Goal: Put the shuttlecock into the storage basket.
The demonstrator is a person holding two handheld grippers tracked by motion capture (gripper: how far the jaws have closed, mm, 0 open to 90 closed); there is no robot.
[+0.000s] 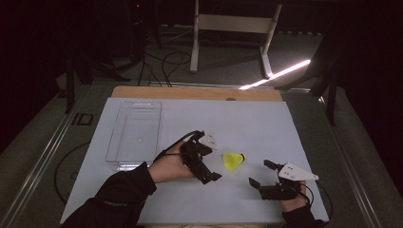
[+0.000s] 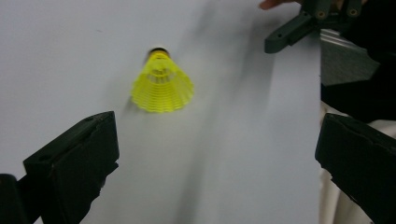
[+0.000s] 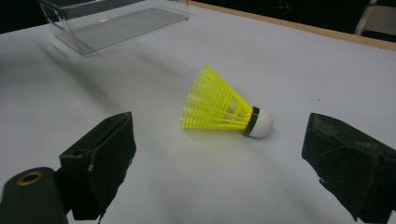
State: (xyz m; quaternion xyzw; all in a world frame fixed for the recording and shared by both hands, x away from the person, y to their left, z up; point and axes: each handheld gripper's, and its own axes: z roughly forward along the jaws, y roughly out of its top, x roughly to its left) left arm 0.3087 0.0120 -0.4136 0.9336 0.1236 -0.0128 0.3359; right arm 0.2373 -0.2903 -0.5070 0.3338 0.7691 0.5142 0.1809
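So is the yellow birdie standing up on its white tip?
No, the yellow birdie lies on its side on the white table, with its white tip pointing sideways.

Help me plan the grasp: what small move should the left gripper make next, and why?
Probably ease the left gripper forward so its open jaws straddle the shuttlecock, then close. The shuttlecock lies on its side on the table, untouched, just ahead of those jaws in the left gripper view, skirt toward them. The right gripper is open too, but sits farther off.
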